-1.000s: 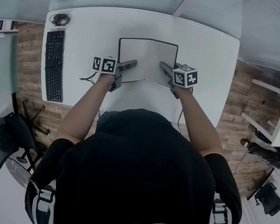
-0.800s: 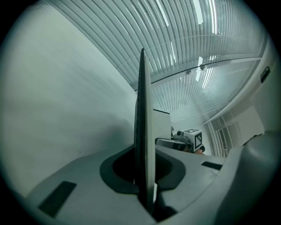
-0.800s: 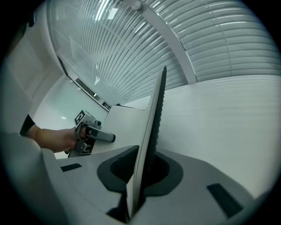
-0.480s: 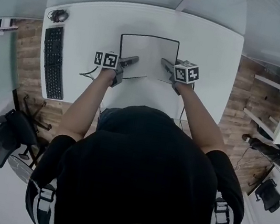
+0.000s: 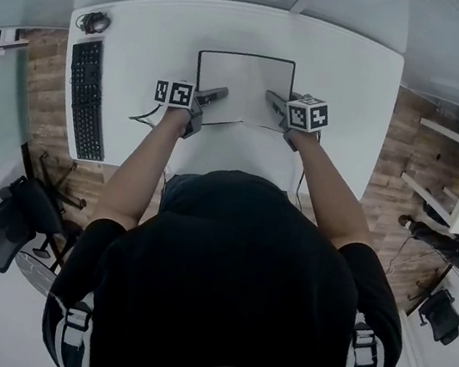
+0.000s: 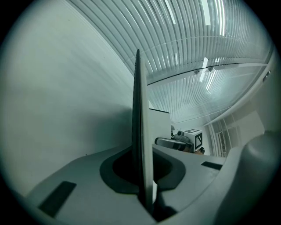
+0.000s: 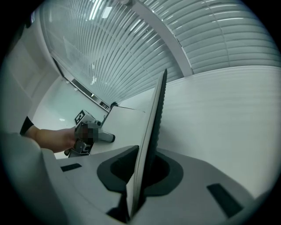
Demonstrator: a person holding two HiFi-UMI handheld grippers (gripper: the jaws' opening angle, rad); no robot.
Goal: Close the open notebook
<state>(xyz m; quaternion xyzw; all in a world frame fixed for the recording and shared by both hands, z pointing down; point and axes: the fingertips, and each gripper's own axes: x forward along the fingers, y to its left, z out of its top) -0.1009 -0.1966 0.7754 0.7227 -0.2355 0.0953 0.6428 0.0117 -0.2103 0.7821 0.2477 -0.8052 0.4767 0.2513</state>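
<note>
Notebook [image 5: 243, 85] pages lie spread open, blank and white, at the middle of the white bench [image 5: 352, 77], with a keyboard [image 5: 85, 97] well apart at the left edge. Whether the book rests fully on the bench the head view does not settle.

The left claw [image 5: 216, 94] is closed tight on the near left edge of the book. Its own view shows a thin dark cover and a white leaf pinched edge-on between the jaws. The right claw [image 5: 273, 100] is clamped on the near right edge, where a dark cover with a slightly thicker layer of white paper stands between its jaws.

The book looks light and thin. The covers seem stiff enough to swing as one sheet, but the leaves are soft and would likely sag or fan out if caught alone. Smooth paper may also slide in a pinch.

The best hold is probably the outer edge of one cover, with its pages caught under it. That half could then fold over the spine while the other claw steadies the opposite half.
</note>
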